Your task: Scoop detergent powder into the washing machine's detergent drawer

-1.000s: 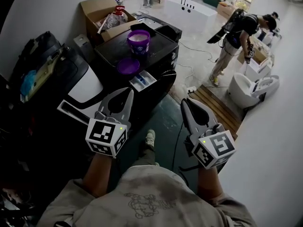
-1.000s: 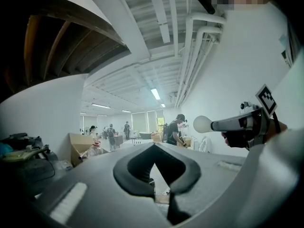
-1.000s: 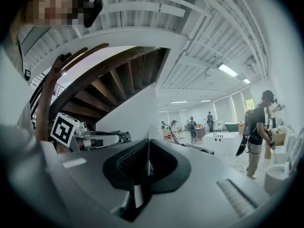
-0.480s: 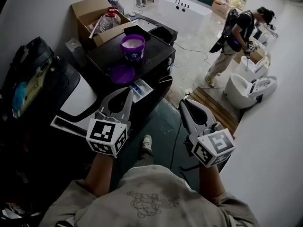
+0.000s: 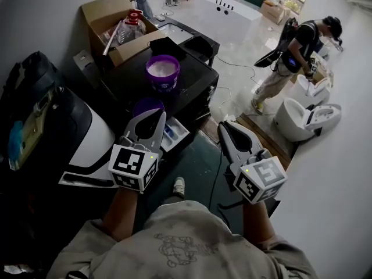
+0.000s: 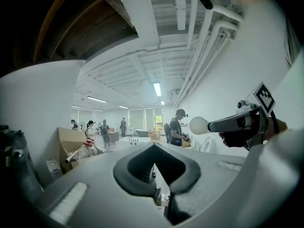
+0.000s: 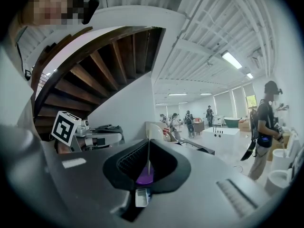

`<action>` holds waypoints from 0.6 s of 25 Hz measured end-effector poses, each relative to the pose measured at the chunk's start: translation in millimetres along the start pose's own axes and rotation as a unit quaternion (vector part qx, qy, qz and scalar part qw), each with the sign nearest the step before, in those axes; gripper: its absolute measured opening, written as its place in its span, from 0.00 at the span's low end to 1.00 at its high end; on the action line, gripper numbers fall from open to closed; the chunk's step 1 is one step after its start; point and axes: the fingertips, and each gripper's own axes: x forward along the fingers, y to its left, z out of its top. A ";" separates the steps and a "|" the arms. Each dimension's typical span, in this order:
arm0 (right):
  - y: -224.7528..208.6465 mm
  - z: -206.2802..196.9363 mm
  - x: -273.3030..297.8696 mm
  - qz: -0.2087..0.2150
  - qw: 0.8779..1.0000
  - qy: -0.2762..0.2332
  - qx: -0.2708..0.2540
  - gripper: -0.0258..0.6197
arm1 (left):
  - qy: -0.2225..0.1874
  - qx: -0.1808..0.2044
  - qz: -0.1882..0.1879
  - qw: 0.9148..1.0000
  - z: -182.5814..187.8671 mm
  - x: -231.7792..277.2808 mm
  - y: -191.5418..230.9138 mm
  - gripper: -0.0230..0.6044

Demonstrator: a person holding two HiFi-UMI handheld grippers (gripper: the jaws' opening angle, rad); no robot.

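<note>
Short of the detergent drawer [image 5: 177,135], your left tool [image 5: 158,116] and right tool [image 5: 222,128] hang pressed together, empty, likely the approach step; next, reach the purple tub [image 5: 163,72].

- 2 grippers showing: left gripper [image 5: 159,115], right gripper [image 5: 223,127].
- 1 purple tub [image 5: 163,71] and 1 purple lid [image 5: 147,105] sitting out.
- 1 washer [image 5: 193,81], 1 drawer [image 5: 176,134] hanging open.
- 1 cardboard box [image 5: 100,10].
- 1 bathtub [image 5: 228,9] standing at back.

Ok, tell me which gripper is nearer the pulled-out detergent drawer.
Left. The left gripper is right at the left edge of the drawer in the head view. The right gripper hangs off to its right, over the floor.
</note>
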 end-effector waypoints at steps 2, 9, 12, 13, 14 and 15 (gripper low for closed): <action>-8.1 3.5 25.2 0.001 1.000 0.005 -0.004 0.09 | 0.004 -0.001 -0.002 1.000 -1.6 17.0 18.6 0.04; -24.6 6.4 99.3 0.010 1.000 0.021 -0.008 0.09 | 0.017 -0.004 0.000 1.000 -11.5 63.8 73.3 0.04; -29.4 11.5 124.3 0.014 0.999 0.025 -0.014 0.09 | 0.020 -0.010 0.004 1.000 -16.3 77.0 91.5 0.04; -32.8 10.3 130.3 0.013 0.999 0.027 -0.015 0.09 | 0.020 -0.012 0.005 1.000 -17.5 80.3 96.4 0.04; -36.6 7.7 135.7 0.013 0.999 0.028 -0.013 0.09 | 0.022 -0.015 0.006 1.000 -18.9 83.2 100.6 0.04; -40.0 4.5 140.8 0.014 0.999 0.029 -0.008 0.09 | 0.024 -0.016 0.007 1.000 -21.0 86.1 104.4 0.04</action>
